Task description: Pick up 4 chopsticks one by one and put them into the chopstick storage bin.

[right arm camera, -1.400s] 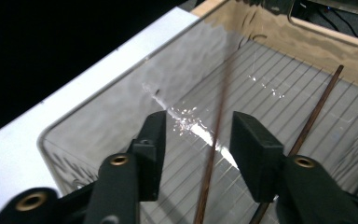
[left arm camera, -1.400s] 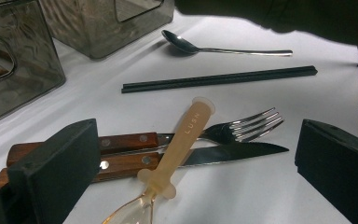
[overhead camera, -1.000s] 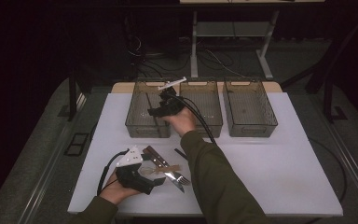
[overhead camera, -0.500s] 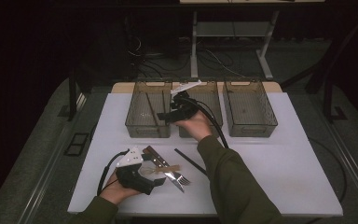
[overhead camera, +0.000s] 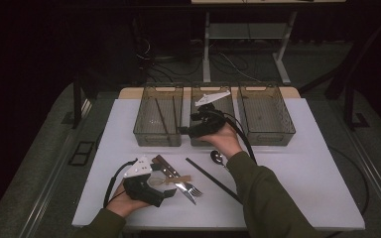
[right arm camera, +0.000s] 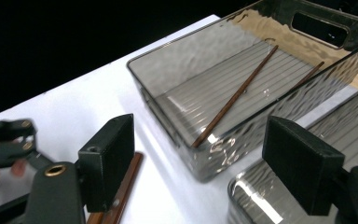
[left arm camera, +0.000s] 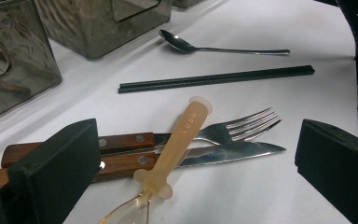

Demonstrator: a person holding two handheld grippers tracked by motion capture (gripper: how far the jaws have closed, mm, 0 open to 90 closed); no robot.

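White and smooth, the desk (overhead camera: 307, 163) stands in a dark room, grey floor around it and cables on the floor at the far side. In the high view three clear smoky plastic bins line the far edge: the left bin (overhead camera: 158, 119) holds thin brown chopsticks (overhead camera: 162, 116). The right tool (overhead camera: 184, 130) hovers over the middle bin's near wall, jaws apart with nothing between them. Near it on the desk lie a metal spoon (overhead camera: 217, 158) and a black pair of chopsticks (overhead camera: 213, 180). At the near left, the left tool (overhead camera: 171, 192) rests by a pile of cutlery, released.

From the left gripper view, the wide-open black jaws frame an amber translucent plastic spoon (left arm camera: 177, 149), its rounded handle lying across a wood-handled fork (left arm camera: 242, 125) and a wood-handled knife (left arm camera: 228, 154) with riveted grips. Farther off lie the black chopsticks (left arm camera: 214, 79) and the shiny metal spoon (left arm camera: 186, 45).

From the right gripper view, the blocky jaws have just been opening and hold nothing; beyond them the left bin (right arm camera: 177, 70), ribbed on its floor and rippled on its walls, holds the brown chopsticks (right arm camera: 235, 95).
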